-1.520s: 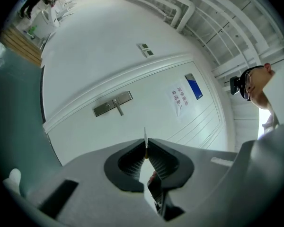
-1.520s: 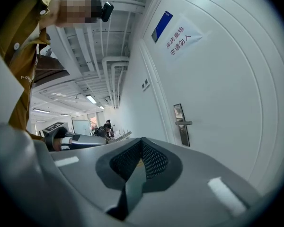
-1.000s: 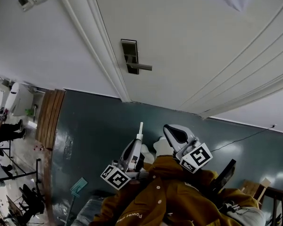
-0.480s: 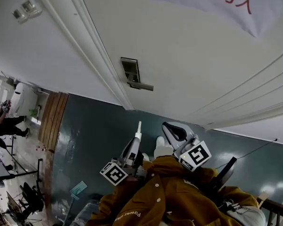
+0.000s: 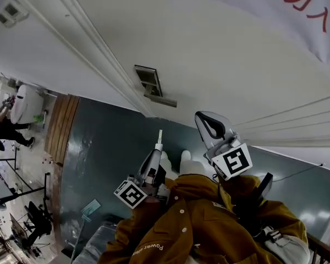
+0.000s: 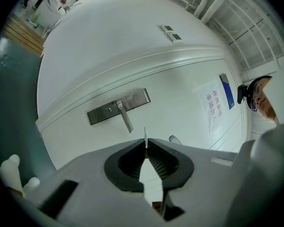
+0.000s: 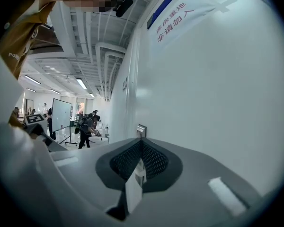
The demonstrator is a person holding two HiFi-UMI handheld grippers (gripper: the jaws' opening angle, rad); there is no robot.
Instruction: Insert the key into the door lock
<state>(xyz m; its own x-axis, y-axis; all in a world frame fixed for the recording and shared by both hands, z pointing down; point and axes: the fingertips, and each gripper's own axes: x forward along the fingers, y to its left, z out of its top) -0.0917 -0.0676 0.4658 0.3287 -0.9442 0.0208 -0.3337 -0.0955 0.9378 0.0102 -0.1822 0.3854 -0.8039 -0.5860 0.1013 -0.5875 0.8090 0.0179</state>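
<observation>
The left claw (image 6: 146,148) has its jaws pressed together on the key (image 6: 145,135). It pinches the key at the base so the thin blade sticks straight out past the tips — held that way, I judge, so the blade can lead into the lock. The lock plate (image 6: 118,107) with its lever handle (image 6: 126,121) sits ahead of that claw and a little to its left, well apart from the key's tip. Nothing touches the door (image 5: 236,65) yet. The right claw (image 7: 141,143) is raised just beside the left one, jaws together with nothing between them — probably free to steady the handle. The blade points roughly toward the plate, so lining it up with the keyhole looks like the next job.
</observation>
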